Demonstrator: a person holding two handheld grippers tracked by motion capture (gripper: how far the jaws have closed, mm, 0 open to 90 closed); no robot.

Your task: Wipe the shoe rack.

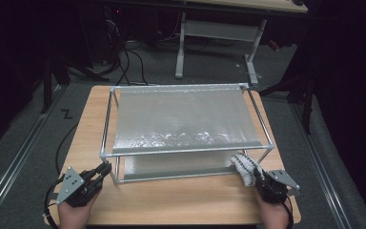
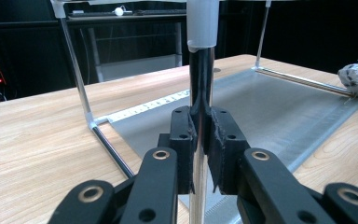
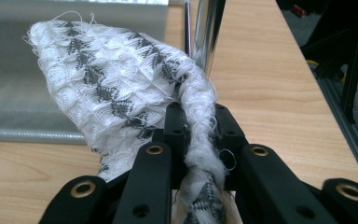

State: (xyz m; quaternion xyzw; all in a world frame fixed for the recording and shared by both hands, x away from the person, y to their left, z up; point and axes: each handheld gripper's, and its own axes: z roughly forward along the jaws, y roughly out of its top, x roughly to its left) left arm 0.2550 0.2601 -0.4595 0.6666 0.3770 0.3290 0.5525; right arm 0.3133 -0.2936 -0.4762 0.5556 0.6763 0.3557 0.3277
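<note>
The left gripper (image 2: 200, 135) clamps the rack's near-left post (image 2: 201, 88). The right gripper (image 3: 200, 135) pinches the soft, light knitted cloth (image 3: 116, 79) by a bunched edge at the rack's near-right corner; it will drape limply.

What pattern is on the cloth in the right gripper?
White cloth with dark grey diamond pattern, best in the right gripper view.

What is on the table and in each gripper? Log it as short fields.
surface: wooden table
rack: metal-framed, two grey shelves
left gripper: shut on the rack's front left post
right gripper: shut on a white and grey cloth
cloth position: at the rack's front right corner, by the lower shelf
</note>
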